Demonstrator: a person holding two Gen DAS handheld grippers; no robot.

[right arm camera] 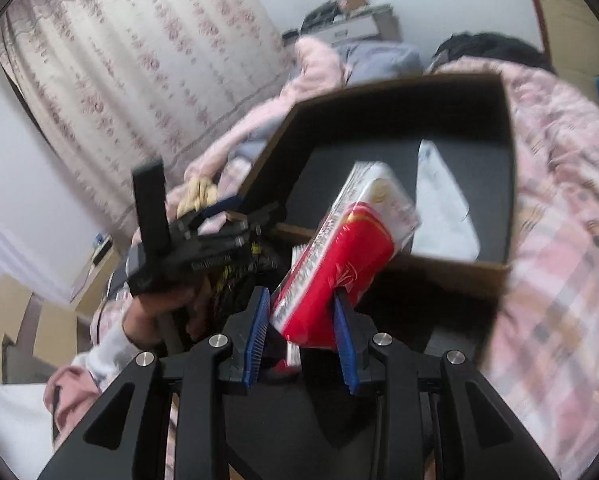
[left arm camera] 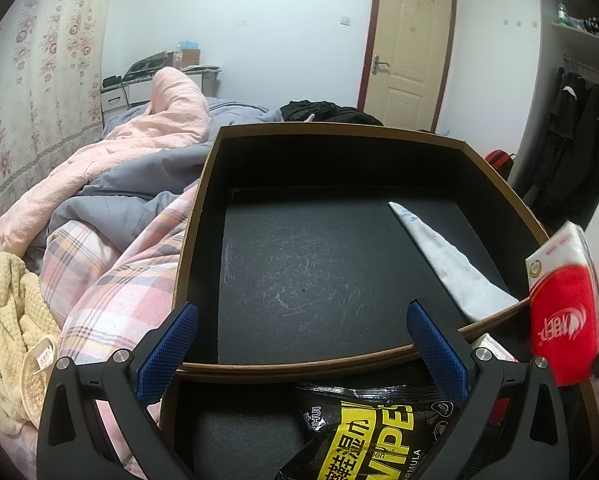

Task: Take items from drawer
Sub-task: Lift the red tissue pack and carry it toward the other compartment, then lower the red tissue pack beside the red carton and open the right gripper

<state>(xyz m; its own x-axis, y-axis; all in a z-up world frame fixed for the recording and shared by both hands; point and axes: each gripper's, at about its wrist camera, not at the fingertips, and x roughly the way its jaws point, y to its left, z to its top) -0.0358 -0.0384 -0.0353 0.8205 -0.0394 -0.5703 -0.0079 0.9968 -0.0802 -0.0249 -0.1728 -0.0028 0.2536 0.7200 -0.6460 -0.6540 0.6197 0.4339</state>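
Your bed (left arm camera: 111,208) is the biggest thing here, soft and lumpy with a pink checked cover, and it lies to the left of your left gripper (left arm camera: 303,350) and under everything.

On it sits the drawer (left arm camera: 203,208), a big box with thin brown edges and a flat, dark, fuzzy floor. It is right in front of your left gripper. Most of that floor is bare, so there is lots of room inside. A white pointed bag (left arm camera: 451,264) lies flat along the far right side of the floor.

A black and yellow wipes pack (left arm camera: 363,436), shiny and crinkly, lies in a second dark tray just below and between the left gripper's blue bumpy fingers (left arm camera: 167,354). Those fingers are spread wide with nothing between them.

Your right gripper (right arm camera: 301,340) is pinching the red and white tissue pack (right arm camera: 339,260) by its bottom end. The pack is soft, plastic-wrapped and tilted, and it is up above the near edge of the drawer.

Only the right camera shows your left hand (right arm camera: 167,304) on its black handle, and it is blurry. Only the left camera shows a knobbly cream towel (left arm camera: 7,320) far to the left on the bed.
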